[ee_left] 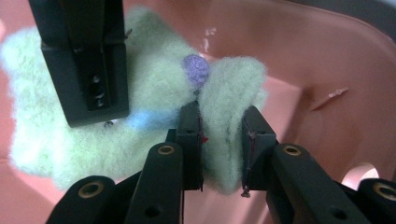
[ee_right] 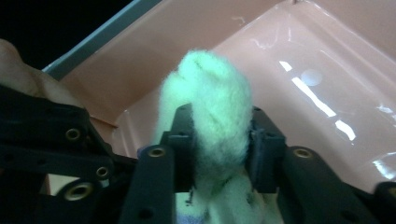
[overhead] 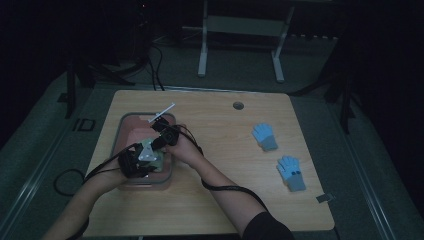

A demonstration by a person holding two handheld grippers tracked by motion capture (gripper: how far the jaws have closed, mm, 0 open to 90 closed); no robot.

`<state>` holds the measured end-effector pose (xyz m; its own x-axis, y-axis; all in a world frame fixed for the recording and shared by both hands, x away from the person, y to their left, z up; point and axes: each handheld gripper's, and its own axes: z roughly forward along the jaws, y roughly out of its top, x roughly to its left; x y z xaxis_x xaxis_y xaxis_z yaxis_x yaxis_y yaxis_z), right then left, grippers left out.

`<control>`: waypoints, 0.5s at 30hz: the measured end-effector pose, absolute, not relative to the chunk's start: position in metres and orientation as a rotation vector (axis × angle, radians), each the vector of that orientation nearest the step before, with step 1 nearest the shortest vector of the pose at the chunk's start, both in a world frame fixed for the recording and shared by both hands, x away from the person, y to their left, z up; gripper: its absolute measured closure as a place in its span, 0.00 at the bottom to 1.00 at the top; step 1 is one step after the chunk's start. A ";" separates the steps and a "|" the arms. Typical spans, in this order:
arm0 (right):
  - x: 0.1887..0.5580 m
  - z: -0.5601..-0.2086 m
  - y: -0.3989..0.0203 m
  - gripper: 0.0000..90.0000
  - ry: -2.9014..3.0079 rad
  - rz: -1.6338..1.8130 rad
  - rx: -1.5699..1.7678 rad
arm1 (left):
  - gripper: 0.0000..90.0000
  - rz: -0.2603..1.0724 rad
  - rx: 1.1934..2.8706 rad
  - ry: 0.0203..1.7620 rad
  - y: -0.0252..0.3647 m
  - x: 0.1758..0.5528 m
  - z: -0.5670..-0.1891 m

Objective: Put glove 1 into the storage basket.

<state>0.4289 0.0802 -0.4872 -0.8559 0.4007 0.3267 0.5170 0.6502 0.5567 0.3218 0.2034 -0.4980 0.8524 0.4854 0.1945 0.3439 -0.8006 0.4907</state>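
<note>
2 blue gloves point(overhead: 264, 136) lay well apart on the tabletop point(overhead: 225, 150), right of the pink tub point(overhead: 127, 125). Inside the tub sat the pale green fuzzy glove point(ee_left: 154, 93). Left tool point(ee_left: 222, 140) was clamped on 1 fold, and right tool point(ee_right: 219, 149) gripped another tuft.
</note>
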 end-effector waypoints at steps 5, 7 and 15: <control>0.431 -0.484 0.075 0.61 -2.698 -1.013 -0.789 | 0.80 0.347 2.623 0.649 0.205 0.330 -0.502; 0.431 -0.482 0.072 0.60 -2.697 -1.028 -0.790 | 0.78 0.320 2.632 0.655 0.204 0.333 -0.504; 0.430 -0.471 0.053 0.53 -2.670 -1.074 -0.790 | 0.62 0.316 2.574 0.662 0.207 0.330 -0.499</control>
